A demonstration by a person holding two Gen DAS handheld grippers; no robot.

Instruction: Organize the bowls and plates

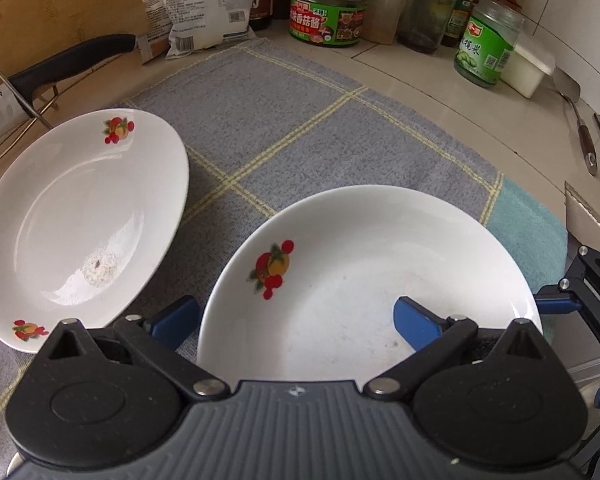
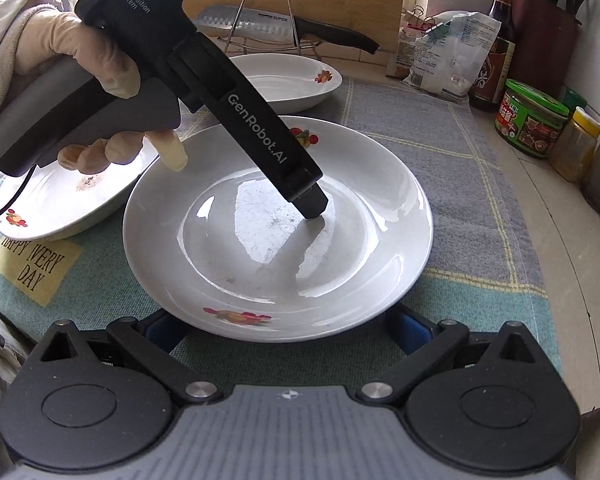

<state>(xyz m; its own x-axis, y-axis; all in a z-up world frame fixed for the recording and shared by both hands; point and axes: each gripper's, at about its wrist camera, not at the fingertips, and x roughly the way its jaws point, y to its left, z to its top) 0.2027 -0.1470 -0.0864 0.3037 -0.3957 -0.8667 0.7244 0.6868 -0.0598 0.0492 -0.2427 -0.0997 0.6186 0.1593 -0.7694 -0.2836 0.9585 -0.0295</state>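
Observation:
Three white plates with fruit prints lie on a grey-and-teal cloth (image 2: 460, 168). The middle plate (image 1: 360, 272) (image 2: 280, 240) is nearest both grippers. My left gripper (image 1: 296, 322) is open and straddles its near rim, with one blue finger (image 1: 416, 324) over the plate and the other (image 1: 176, 320) outside it. In the right wrist view, a gloved hand (image 2: 100, 64) holds that gripper, whose finger (image 2: 310, 200) touches the plate's inside. My right gripper (image 2: 286, 330) is open, its fingers low at the plate's near rim. A second plate (image 1: 80, 216) (image 2: 60, 208) with a stain lies to the left. A third plate (image 2: 296, 80) lies further back.
A knife (image 2: 284, 26) rests on a wire rack (image 2: 268, 8) against a wooden board. Jars (image 1: 328, 12), bottles (image 1: 432, 4) and bags (image 1: 204, 4) line the tiled wall. A white box (image 1: 528, 68) and a spatula (image 1: 580, 120) lie at the right. The counter edge (image 2: 572, 280) curves along the right.

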